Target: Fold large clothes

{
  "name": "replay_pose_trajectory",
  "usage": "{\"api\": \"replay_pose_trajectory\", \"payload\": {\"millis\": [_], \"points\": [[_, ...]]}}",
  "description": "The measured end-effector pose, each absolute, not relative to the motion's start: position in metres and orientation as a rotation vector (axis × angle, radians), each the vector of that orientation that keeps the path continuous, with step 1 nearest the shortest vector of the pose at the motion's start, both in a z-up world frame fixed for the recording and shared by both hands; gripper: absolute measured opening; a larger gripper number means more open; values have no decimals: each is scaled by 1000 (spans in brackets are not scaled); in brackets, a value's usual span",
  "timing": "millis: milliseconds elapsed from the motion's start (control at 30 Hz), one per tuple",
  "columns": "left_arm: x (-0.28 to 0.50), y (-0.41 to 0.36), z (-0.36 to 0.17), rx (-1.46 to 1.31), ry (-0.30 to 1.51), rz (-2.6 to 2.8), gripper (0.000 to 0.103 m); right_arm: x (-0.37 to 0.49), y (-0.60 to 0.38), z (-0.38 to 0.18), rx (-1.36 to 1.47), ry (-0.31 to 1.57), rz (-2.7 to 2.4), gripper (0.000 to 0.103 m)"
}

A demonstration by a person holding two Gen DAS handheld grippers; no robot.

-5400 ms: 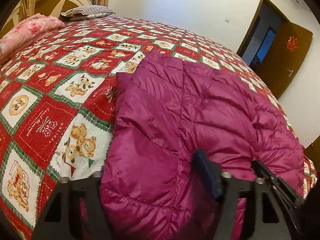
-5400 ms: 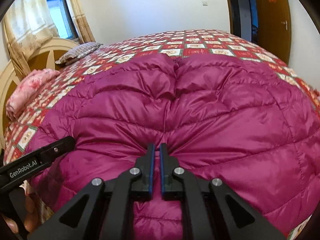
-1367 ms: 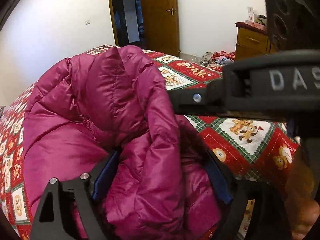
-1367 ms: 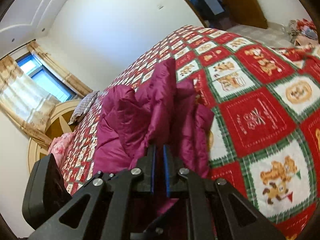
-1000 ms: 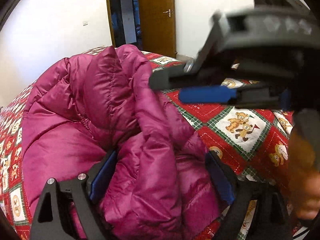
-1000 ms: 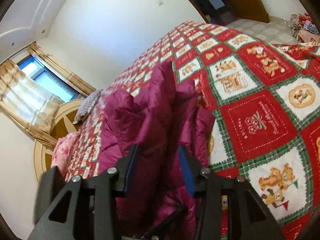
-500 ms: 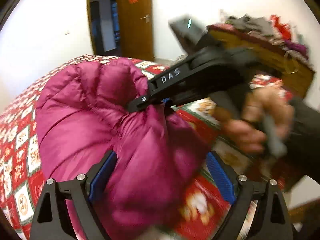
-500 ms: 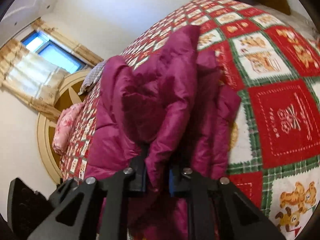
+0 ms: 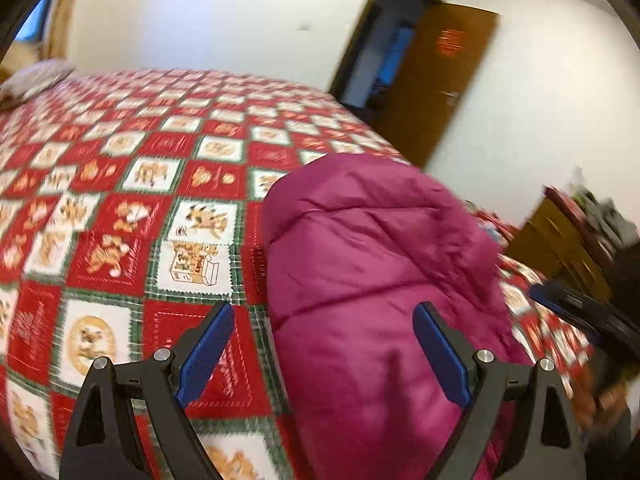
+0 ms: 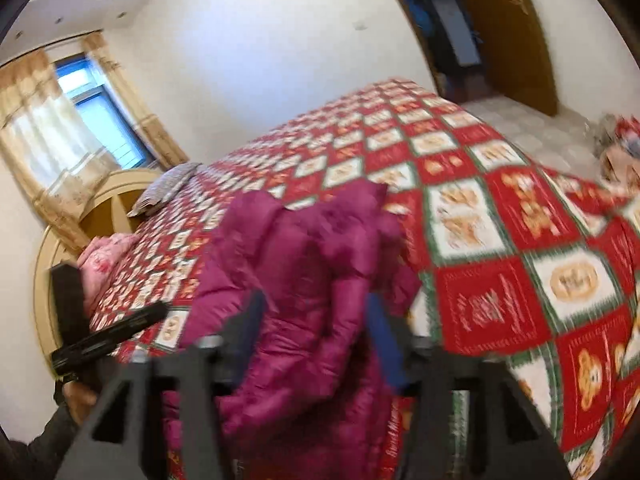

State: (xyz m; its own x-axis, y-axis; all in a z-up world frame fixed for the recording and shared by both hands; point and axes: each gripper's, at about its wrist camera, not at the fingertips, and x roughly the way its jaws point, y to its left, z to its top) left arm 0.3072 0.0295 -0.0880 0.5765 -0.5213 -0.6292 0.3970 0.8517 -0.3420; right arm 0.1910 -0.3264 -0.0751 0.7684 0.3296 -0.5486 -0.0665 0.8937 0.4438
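A magenta quilted down jacket (image 9: 372, 280) lies bunched in a narrow heap on the red patchwork bedspread (image 9: 120, 200). My left gripper (image 9: 324, 352) is open above its near end, holding nothing. In the right wrist view the jacket (image 10: 296, 280) rises in crumpled folds between the spread fingers of my right gripper (image 10: 312, 344), which is open; the frame is blurred. The right gripper also shows at the left wrist view's right edge (image 9: 580, 312), and the left gripper at the right wrist view's left edge (image 10: 100, 336).
The bed has a round wooden headboard (image 10: 72, 216), a striped pillow (image 10: 168, 188) and a pink folded blanket (image 10: 108, 256) at its head. A wooden door (image 9: 436, 80) stands open beyond the bed. A wooden dresser (image 9: 568, 240) with clutter stands to the right.
Both grippers have let go of the jacket and pulled back. The right gripper, shut on a fold half a second ago, has opened. The jacket now rests on the bed as a bunched heap.
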Motion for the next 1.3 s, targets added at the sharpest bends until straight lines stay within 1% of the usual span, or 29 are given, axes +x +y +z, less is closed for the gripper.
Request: {"api": "replay_pose_trajectory", "payload": {"millis": [133, 200, 233, 267, 300, 333, 400, 467, 600, 733, 767, 933, 1033, 1167, 1200, 1233, 1300], "points": [[308, 6, -99, -135, 821, -507, 91, 220, -305, -83, 323, 708, 188, 71], [304, -3, -102, -87, 800, -494, 91, 236, -296, -98, 305, 767, 215, 50], [301, -4, -102, -68, 792, -491, 91, 246, -289, -107, 269, 816, 213, 25], [298, -7, -101, -40, 785, -489, 91, 252, -282, -112, 240, 856, 209, 17], [297, -10, -98, -12, 775, -485, 91, 254, -279, -113, 226, 859, 214, 14], [297, -12, -93, 9, 762, -478, 91, 249, -281, -107, 230, 821, 224, 12], [298, -15, -85, 45, 714, -448, 91, 236, -296, -96, 287, 736, 233, 12], [303, -19, -79, 49, 687, -426, 91, 233, -315, -95, 368, 704, 214, 12], [316, -44, -82, 75, 723, -439, 91, 239, -339, -125, 440, 757, 141, 12], [322, -74, -104, 191, 762, -409, 91, 235, -353, -154, 532, 773, 127, 12], [321, -78, -107, 206, 762, -397, 92, 234, -356, -159, 555, 777, 128, 11], [317, -87, -121, 267, 725, -377, 97, 235, -365, -175, 642, 801, 145, 10], [319, -90, -129, 290, 727, -356, 98, 234, -361, -171, 615, 809, 122, 10], [318, -90, -131, 301, 726, -349, 99, 220, -360, -153, 595, 825, 52, 13], [317, -90, -131, 298, 725, -348, 99, 210, -361, -140, 582, 810, 12, 15], [317, -89, -131, 295, 724, -345, 99, 201, -363, -127, 567, 781, -21, 22], [317, -90, -131, 295, 722, -335, 99, 188, -360, -100, 542, 730, -71, 22]]}}
